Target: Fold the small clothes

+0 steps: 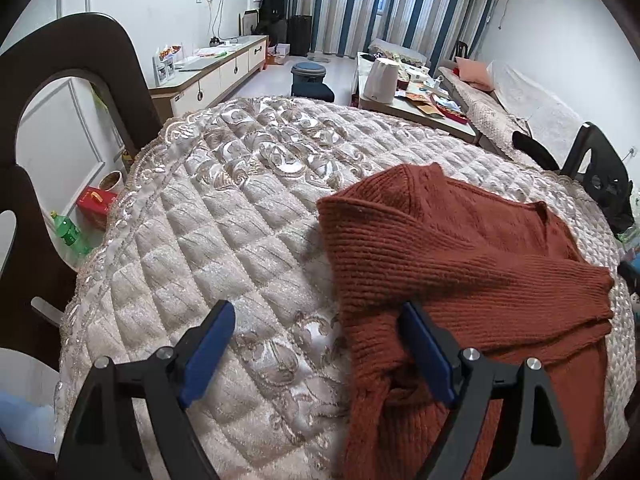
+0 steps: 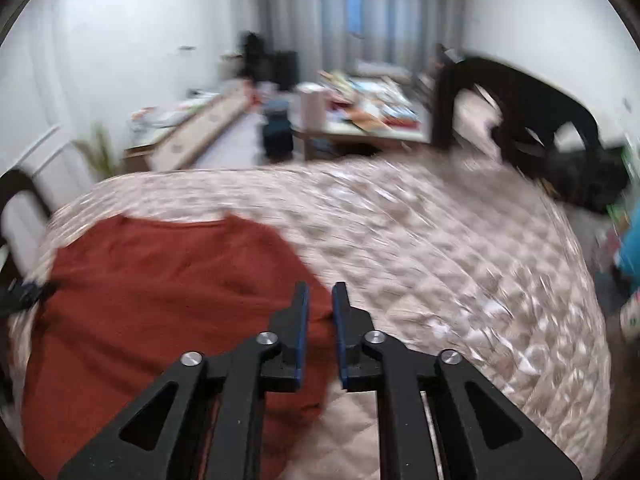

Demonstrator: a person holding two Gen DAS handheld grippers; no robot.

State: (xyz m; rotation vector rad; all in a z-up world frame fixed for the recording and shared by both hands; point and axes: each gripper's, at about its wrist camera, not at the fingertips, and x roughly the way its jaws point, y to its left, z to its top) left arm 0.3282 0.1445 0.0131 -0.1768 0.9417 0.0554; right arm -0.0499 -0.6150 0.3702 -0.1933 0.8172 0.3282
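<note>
A rust-red knit sweater point(image 1: 460, 264) lies on the quilted beige table cover point(image 1: 224, 216), with a sleeve folded across its body. My left gripper point(image 1: 316, 320) is open wide over the sweater's left edge; its right finger point(image 1: 424, 352) rests on the knit, the left one over bare quilt. In the blurred right wrist view the sweater point(image 2: 160, 288) fills the lower left. My right gripper point(image 2: 320, 292) hangs at the sweater's right edge with its jaws a narrow gap apart; nothing shows between them.
Dark wooden chairs stand at the table's left point(image 1: 80, 80) and far right point(image 2: 520, 112). A low table with a white kettle point(image 1: 382, 80) and clutter stands behind. A sideboard point(image 1: 208, 76) lines the left wall. A green bottle point(image 1: 70, 234) and a red box point(image 1: 96, 204) are on the floor.
</note>
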